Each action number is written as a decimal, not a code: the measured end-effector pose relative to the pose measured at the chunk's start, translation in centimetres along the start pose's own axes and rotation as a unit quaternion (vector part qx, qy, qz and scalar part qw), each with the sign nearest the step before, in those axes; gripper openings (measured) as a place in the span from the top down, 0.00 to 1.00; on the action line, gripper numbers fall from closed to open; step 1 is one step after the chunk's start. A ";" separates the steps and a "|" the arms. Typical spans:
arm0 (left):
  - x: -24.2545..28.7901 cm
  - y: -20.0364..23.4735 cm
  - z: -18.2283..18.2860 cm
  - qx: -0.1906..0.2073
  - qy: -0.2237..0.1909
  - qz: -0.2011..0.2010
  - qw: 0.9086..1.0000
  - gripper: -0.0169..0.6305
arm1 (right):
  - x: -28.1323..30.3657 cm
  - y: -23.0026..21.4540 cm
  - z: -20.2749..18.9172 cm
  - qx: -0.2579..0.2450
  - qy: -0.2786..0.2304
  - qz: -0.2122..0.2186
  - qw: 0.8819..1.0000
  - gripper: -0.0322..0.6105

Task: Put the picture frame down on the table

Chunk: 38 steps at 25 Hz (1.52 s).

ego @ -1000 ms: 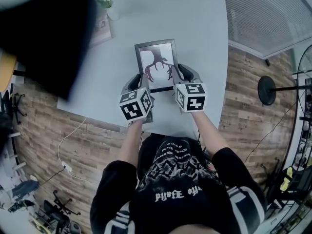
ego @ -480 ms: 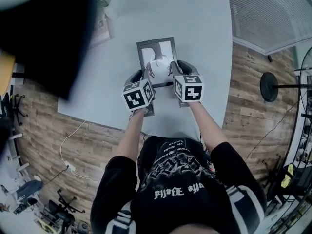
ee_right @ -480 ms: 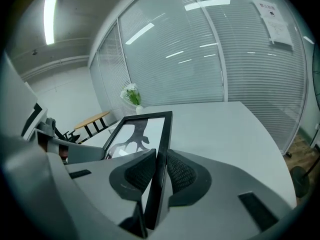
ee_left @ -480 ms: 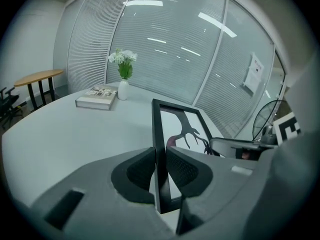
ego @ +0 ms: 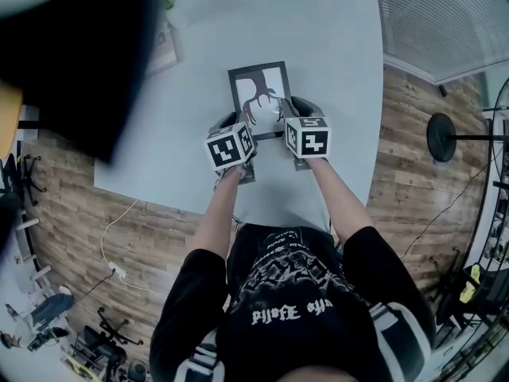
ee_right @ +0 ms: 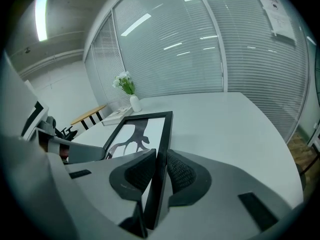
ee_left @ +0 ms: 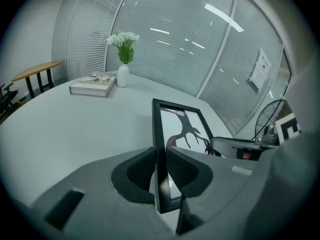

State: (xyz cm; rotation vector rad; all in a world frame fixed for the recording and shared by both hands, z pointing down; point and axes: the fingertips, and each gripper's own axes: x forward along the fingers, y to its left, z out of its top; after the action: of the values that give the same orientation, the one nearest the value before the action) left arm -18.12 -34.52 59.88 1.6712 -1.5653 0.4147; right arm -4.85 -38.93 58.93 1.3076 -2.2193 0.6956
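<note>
- The left gripper has its two jaws nearly together, clamped on the left side bar of the picture frame. Its ribbed pads press on either face of the black bar, near the frame's near corner.
- The right gripper has hold of the same frame in the same way. Its jaws are drawn in on the right side bar, with the pads tight against it, close to the other near corner.
- The frame is black, with a dark branching figure on a white ground. It reaches away from the person between the two grippers and is held over the pale table. Whether its far edge touches the tabletop cannot be told.
- The marker cubes sit just behind the frame's near edge, the left cube and the right cube side by side, with the person's bare forearms running back from them.
- Well beyond the frame's far left corner, a book lies flat on the table, and a white vase of flowers stands just beside it.
- Beyond the frame, past the table's far edge, a glass wall with blinds closes the room.
- To the frame's right, off the table, a stand with a round base rests on the wood floor.
</note>
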 end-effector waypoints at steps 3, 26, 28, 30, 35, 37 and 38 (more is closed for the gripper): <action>1.0 0.3 -0.6 -0.005 0.015 0.001 1.000 0.85 | 0.8 -0.3 -0.8 0.000 0.016 -0.002 1.000 0.84; 4.5 0.4 -3.4 -0.011 0.076 -0.001 0.997 0.85 | 3.2 -2.4 -4.3 0.014 0.067 -0.020 0.997 0.84; 4.5 0.5 -3.6 -0.012 0.078 0.000 0.997 0.85 | 3.3 -2.4 -4.4 0.016 0.067 -0.021 0.997 0.84; 4.5 0.5 -3.6 -0.011 0.077 0.000 0.997 0.85 | 3.3 -2.4 -4.4 0.016 0.069 -0.021 0.997 0.84; 4.6 0.5 -3.6 -0.012 0.074 -0.003 0.997 0.85 | 3.3 -2.5 -4.3 0.021 0.065 -0.023 0.997 0.84; 4.5 0.5 -3.5 -0.010 0.070 0.003 0.997 0.84 | 3.1 -2.5 -4.2 0.028 0.059 -0.026 0.998 0.81; 4.4 0.5 -3.4 -0.007 0.066 0.009 0.998 0.82 | 3.0 -2.5 -4.1 0.030 0.056 -0.026 0.998 0.81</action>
State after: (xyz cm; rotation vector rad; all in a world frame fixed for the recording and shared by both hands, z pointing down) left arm -16.87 -35.04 65.30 1.5886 -1.4838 0.5119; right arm -3.38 -39.40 64.37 1.3170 -2.0840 0.8009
